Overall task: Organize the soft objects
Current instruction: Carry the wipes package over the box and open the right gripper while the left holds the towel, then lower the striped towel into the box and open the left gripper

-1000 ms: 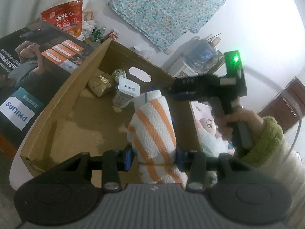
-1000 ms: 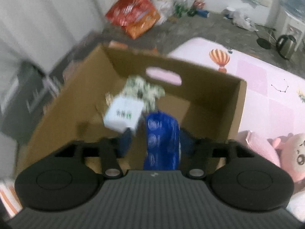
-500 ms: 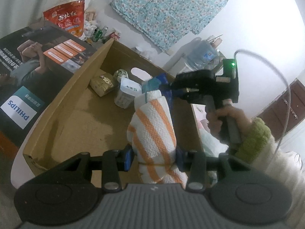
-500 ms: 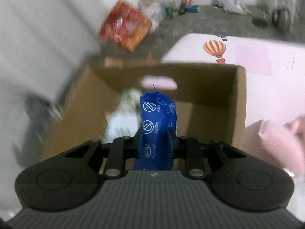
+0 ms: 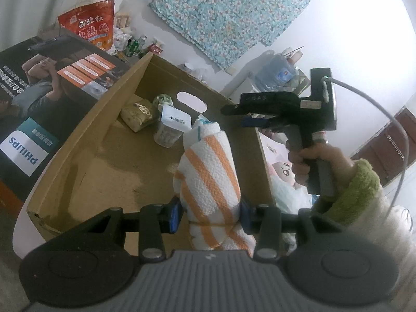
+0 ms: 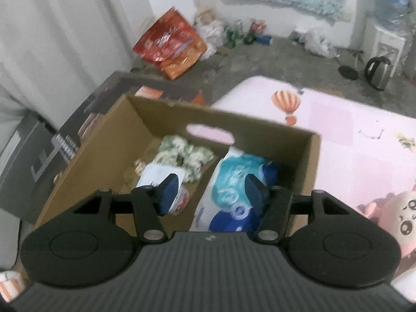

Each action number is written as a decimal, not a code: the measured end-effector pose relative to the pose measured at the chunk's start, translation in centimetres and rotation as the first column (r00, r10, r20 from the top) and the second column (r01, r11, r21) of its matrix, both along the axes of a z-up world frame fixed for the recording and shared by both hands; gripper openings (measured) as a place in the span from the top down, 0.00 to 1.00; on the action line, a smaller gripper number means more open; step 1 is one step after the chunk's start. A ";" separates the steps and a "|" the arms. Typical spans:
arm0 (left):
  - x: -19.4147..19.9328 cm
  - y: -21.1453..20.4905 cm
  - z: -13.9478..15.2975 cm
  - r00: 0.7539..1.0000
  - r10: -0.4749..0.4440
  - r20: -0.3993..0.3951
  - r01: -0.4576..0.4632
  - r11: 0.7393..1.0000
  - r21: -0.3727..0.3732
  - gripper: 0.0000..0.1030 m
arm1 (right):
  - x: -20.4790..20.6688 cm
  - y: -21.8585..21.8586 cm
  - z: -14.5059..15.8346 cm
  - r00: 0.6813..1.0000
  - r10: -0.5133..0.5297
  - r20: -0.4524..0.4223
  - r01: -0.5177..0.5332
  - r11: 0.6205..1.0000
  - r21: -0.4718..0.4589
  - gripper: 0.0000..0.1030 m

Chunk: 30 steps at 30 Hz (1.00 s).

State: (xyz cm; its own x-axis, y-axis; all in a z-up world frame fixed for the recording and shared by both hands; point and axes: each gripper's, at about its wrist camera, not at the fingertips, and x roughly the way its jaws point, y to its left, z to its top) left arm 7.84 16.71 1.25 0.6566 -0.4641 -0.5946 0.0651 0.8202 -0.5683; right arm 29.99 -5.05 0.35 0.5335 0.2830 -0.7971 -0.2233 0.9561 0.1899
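Several soft things already lie in the cardboard box (image 6: pixel 117 132): a blue-and-white tissue pack (image 6: pixel 234 182) at its right wall, a white tub (image 6: pixel 166 179), a green-and-white bundle (image 6: pixel 182 153) and a tan packet (image 5: pixel 137 114). Above the pack the right gripper (image 6: pixel 210 187) has just been opening, nothing between its jaws. Over the box's near edge, the left gripper (image 5: pixel 210 212) is clamped on the rolled orange-striped towel (image 5: pixel 208 176).

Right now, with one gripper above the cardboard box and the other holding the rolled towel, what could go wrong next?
1. The left gripper pinches the orange-striped towel near its lower end; the tall roll could flop or unroll.
2. The right gripper, whose jaws have just been opening and are empty, hangs over the blue tissue pack in the cardboard box's right side, crowding the towel's drop there.
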 end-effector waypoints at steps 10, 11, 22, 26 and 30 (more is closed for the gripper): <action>-0.4 -0.1 0.3 1.000 -0.002 0.004 0.002 1.000 0.011 0.57 | 3.4 4.0 -5.4 0.985 -0.032 -0.168 0.008 0.990 -0.141 0.37; -0.4 -0.1 0.3 1.000 -0.004 0.005 0.004 1.000 0.013 0.57 | 3.5 4.3 -5.6 0.984 -0.030 -0.177 0.002 0.988 -0.156 0.37; -0.1 0.2 -0.2 1.000 -0.006 0.002 0.006 1.000 0.002 0.57 | 3.3 6.4 -9.0 0.977 0.103 -0.188 -0.125 0.986 -0.106 0.01; 0.0 0.0 -0.4 1.000 -0.007 -0.008 0.007 1.000 0.006 0.57 | 3.1 6.6 -8.8 0.975 0.143 -0.172 -0.148 0.989 -0.018 0.01; -0.1 -0.2 -0.3 1.000 -0.002 -0.009 0.002 1.000 0.014 0.57 | 2.4 7.0 -8.4 0.975 0.190 -0.119 -0.193 0.981 -0.011 0.05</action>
State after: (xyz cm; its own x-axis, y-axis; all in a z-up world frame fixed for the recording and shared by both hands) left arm 7.73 16.48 0.91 0.6500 -0.4569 -0.6073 0.0614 0.8280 -0.5573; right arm 32.36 1.96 -8.04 0.3742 0.3520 -0.8579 -0.3800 0.9021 0.2044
